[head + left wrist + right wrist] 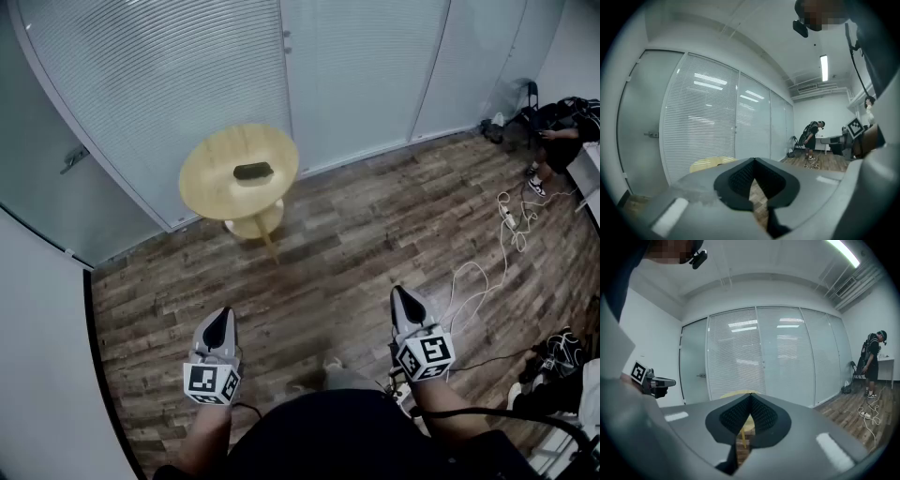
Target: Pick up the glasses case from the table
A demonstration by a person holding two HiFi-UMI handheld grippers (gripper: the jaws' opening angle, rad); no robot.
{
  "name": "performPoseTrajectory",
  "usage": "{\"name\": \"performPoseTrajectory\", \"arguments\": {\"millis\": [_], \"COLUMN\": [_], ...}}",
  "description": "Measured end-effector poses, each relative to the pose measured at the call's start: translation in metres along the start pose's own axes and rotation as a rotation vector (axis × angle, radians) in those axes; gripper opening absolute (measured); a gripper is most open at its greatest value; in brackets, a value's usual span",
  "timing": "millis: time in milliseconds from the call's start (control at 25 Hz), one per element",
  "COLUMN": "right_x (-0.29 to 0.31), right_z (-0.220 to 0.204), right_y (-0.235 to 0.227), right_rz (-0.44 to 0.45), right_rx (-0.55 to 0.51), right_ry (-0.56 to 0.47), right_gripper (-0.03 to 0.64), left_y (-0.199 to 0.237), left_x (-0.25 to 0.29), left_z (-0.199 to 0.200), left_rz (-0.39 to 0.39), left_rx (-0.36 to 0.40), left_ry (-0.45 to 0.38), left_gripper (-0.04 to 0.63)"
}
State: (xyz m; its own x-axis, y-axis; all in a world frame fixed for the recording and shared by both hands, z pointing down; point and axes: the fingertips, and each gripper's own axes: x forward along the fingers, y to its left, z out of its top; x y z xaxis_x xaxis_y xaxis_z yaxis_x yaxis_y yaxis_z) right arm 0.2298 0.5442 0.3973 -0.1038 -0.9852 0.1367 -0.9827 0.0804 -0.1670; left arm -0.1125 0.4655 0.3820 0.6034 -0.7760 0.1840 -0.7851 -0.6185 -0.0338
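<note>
Glasses case (253, 171), dark, oblong: lies near the centre of round table (211, 183), at 11 o'clock from both grippers and well apart from them. Left gripper (222, 314): jaws closed, tips meeting, nothing between. Right gripper (403, 294): jaws closed, empty. Floor (356, 244): wood planks.

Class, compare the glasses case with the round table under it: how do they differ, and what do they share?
Colour: the glasses case is dark; the table is pale yellow.
Shape: the glasses case is oblong; the table top is round.
Size: the glasses case covers only a small patch near the middle of the table.
Shared: both stand close to the glass wall.
</note>
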Motion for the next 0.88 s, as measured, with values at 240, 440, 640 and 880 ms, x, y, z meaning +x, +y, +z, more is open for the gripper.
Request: {"name": "performPoseTrajectory", "arguments": {"millis": [240,440,640,880], "right_x": [-0.01,-0.011,-0.01,0.018], "right_z": [0.0,-0.003,0.002,0.008], "right_y": [-0.007,-0.01,-0.016,-0.03], "right_rz": [-0.029,-0.033,-0.01,-0.01], "right_rx": [-0.007,-0.016,-0.017,0.028], "right_ry": [-0.013,-0.007,-0.013,-0.028], "right_gripper": [0.006,0.006,0.008,0.008], "left_y": [-0.021,-0.021,-0.023,-0.015], "left_x": [0.026,0.032,0.037,0.06], "left_z": [0.013,0.015,0.011,0.022], "left_rz": [-0.069,-0.082,-0.081,-0.052], "left_rx": [0.01,0.021,0.02,0.005], "left_ry": [-0.029,-0.023,0.002,-0.003], "left_gripper": [0.003,0.003,0.003,0.003]}}
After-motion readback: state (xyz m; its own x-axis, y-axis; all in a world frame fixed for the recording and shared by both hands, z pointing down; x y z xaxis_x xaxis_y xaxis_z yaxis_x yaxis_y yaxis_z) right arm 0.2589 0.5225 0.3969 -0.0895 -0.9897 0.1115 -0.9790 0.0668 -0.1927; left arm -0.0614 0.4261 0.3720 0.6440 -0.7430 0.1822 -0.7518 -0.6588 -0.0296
